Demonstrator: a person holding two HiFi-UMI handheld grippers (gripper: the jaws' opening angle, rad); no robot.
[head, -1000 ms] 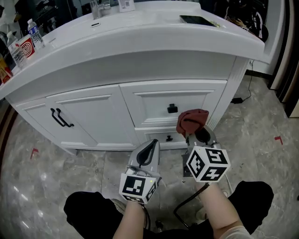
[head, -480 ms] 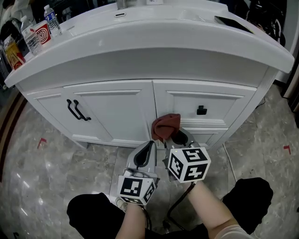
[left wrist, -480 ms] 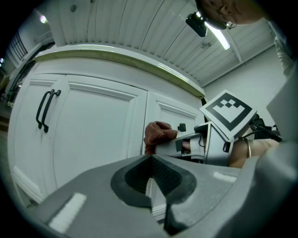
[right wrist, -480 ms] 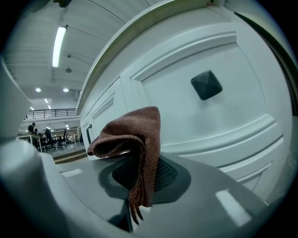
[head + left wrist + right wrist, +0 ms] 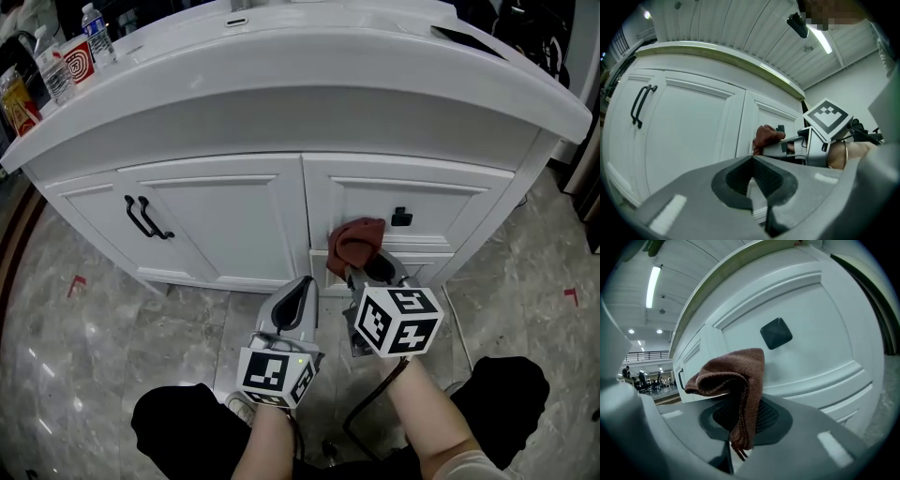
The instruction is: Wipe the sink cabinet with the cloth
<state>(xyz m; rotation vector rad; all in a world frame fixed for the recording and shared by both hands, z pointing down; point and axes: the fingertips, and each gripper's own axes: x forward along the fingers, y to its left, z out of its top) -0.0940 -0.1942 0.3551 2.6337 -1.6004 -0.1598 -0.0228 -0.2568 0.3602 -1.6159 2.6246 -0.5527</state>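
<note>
Gripping the brown cloth [image 5: 356,242] between its fingers, the right gripper [image 5: 367,272] points at the front of the white sink cabinet [image 5: 234,225]. The right gripper view shows those fingers closed on a fold of the cloth [image 5: 736,376], with the rest bunched above the right gripper [image 5: 740,420] and a frayed end hanging down over the dark pads. The bunch sits at the lower edge of the upper drawer [image 5: 441,211], just below and to the left of its black knob [image 5: 401,217], beside the upright strip that divides the drawers from the door [image 5: 230,225]. It looks pressed to the white face (real contact cannot be confirmed from these angles). The marker cube [image 5: 398,322] on that gripper faces up toward the head camera.

The left gripper [image 5: 298,298] hangs lower and to the left, close beside the right one, and aims at the bottom of the cabinet. In the left gripper view, the left gripper [image 5: 752,180] has its fingers brought together with nothing between them; past them the cloth [image 5: 766,137] shows against the cabinet front.

Two black handles [image 5: 141,217] sit on the left doors. Bottles [image 5: 91,23] stand at the far left of the counter [image 5: 309,66] above. Grey marbled floor [image 5: 84,319] lies below.
</note>
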